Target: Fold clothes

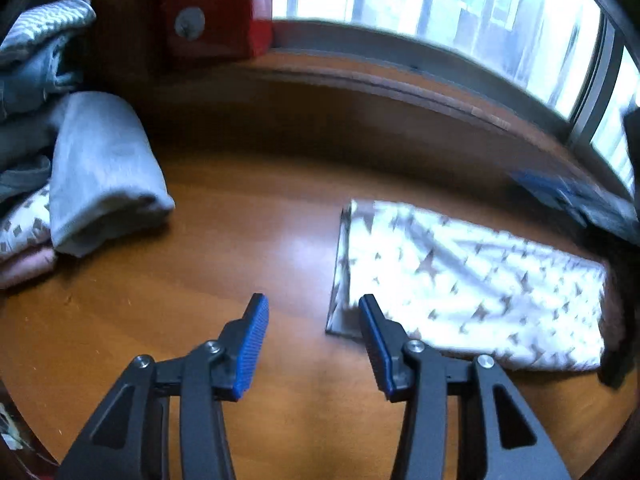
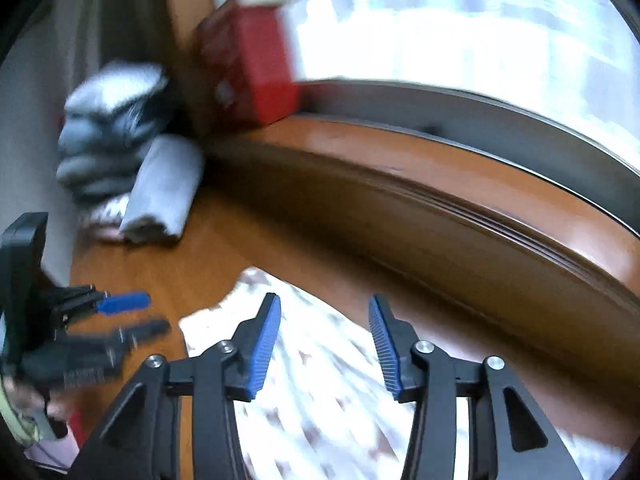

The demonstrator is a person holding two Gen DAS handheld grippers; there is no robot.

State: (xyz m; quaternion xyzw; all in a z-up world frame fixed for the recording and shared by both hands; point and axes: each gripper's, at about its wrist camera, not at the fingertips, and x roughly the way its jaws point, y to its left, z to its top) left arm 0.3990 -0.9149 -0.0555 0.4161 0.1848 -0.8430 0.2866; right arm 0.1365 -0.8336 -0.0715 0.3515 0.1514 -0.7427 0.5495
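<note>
Star-print cloth (image 1: 472,280) lies folded flat on the wooden bench (image 1: 240,240). Left gripper (image 1: 314,308) and right gripper (image 2: 324,308) both hold their fingers apart, empty. Folded clothes stack (image 1: 96,176) sits at the far left.

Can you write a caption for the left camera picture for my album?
Open left gripper beside a folded star-print cloth on the wooden table.

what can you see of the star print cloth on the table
The star print cloth is white fabric with small brownish stars, folded into a flat, slightly wrinkled rectangle on the wooden table. Its near left corner sits beside the open left gripper; the open right gripper hovers above it. Neither grips it.
</note>
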